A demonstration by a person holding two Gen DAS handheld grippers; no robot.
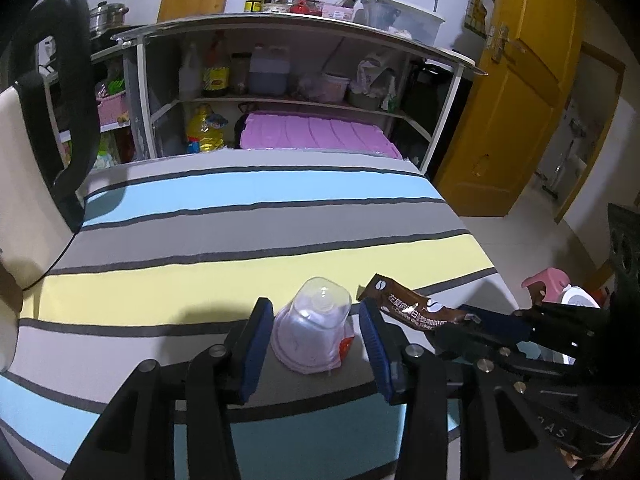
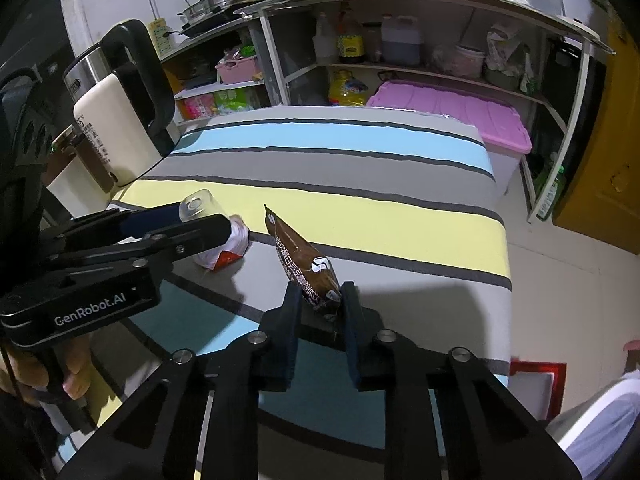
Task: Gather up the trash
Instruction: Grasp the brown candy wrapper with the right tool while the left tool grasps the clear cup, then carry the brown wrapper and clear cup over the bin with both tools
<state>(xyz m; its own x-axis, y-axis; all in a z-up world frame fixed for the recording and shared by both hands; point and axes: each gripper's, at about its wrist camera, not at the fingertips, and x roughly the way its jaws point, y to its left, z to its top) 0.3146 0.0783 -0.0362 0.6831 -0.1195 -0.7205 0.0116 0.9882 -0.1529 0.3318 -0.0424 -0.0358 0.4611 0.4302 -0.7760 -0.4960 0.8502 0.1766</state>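
A clear plastic cup [image 1: 312,332] with a red-and-white label lies upside down on the striped table [image 1: 256,216]. My left gripper [image 1: 314,320] is open, its blue-padded fingers on either side of the cup with a gap to each. A brown coffee sachet [image 2: 306,262] sticks up at a tilt, and my right gripper [image 2: 320,300] is shut on its lower end. The sachet [image 1: 412,304] and the right gripper [image 1: 480,324] also show in the left wrist view, right of the cup. In the right wrist view the left gripper [image 2: 192,224] partly hides the cup [image 2: 218,240].
A cream electric kettle [image 2: 116,120] with a black handle stands at the table's left edge. A shelf unit [image 1: 296,80] with bottles, containers and a pink-lidded box [image 2: 452,112] stands behind the table. A yellow door [image 1: 512,112] and a pink stool [image 1: 546,280] are to the right.
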